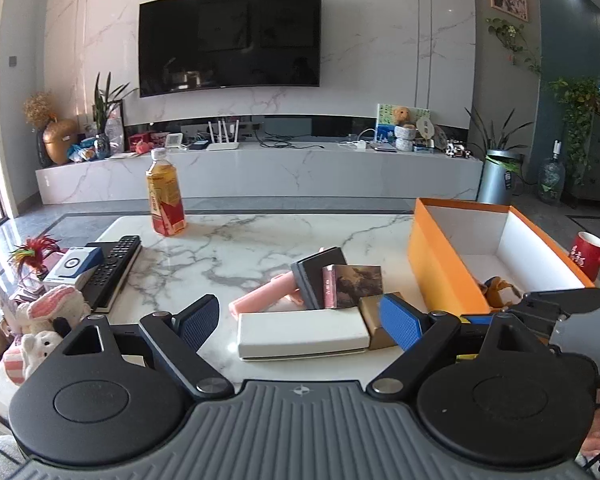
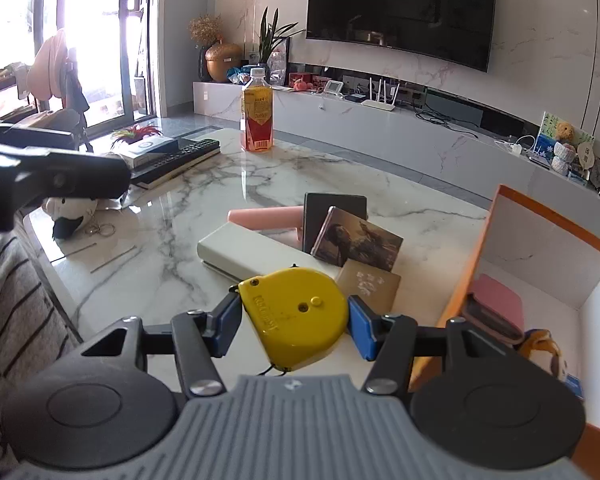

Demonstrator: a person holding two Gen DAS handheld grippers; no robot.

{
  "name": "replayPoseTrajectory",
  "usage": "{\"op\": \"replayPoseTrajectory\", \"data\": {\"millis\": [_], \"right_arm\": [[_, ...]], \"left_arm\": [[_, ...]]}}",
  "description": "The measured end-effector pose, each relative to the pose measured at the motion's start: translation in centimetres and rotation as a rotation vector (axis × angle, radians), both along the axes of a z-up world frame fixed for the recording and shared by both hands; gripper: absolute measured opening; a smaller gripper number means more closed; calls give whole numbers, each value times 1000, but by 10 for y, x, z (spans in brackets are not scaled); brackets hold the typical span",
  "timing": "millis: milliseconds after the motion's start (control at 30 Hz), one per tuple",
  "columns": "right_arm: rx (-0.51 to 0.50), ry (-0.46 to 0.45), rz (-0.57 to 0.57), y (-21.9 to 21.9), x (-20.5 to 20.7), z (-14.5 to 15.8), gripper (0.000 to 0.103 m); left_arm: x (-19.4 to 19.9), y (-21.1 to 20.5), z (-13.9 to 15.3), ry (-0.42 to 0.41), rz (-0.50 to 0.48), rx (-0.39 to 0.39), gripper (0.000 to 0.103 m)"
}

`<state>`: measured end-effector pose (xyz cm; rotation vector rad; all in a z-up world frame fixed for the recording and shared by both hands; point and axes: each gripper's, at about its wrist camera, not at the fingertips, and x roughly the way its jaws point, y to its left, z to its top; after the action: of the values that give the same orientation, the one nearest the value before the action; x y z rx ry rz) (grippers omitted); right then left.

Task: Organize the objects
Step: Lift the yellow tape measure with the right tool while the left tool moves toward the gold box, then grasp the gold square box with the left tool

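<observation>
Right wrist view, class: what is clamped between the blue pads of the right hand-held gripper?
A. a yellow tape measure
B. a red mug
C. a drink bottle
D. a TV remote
A: the right hand-held gripper has both blue pads pressed on the sides of the yellow tape measure, which it holds above the marble table, next to the orange box.

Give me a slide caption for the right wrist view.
Right hand-held gripper grips a yellow tape measure beside the orange box.

yellow tape measure (image 2: pixel 296 316): embossed lettering on its face, illegible
drink bottle (image 2: pixel 257 116): printed label, too small to read
red mug (image 1: pixel 588 255): white characters, unreadable
</observation>
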<state>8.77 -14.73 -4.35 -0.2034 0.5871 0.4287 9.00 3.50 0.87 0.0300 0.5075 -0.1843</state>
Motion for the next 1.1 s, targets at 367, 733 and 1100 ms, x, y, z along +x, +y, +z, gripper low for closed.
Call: {"op": "replayPoseTrajectory", "data": {"millis": [367, 733, 1100], "right_arm": [[65, -30, -68, -45, -61, 5, 59], [178, -26, -110, -69, -71, 8, 59], [226, -40, -70, -76, -77, 8, 59]], "left_arm": [[48, -49, -7, 99, -228, -22, 91], [124, -100, -47, 374, -259, -27, 83], [186, -108, -92, 601, -144, -32, 85]]}}
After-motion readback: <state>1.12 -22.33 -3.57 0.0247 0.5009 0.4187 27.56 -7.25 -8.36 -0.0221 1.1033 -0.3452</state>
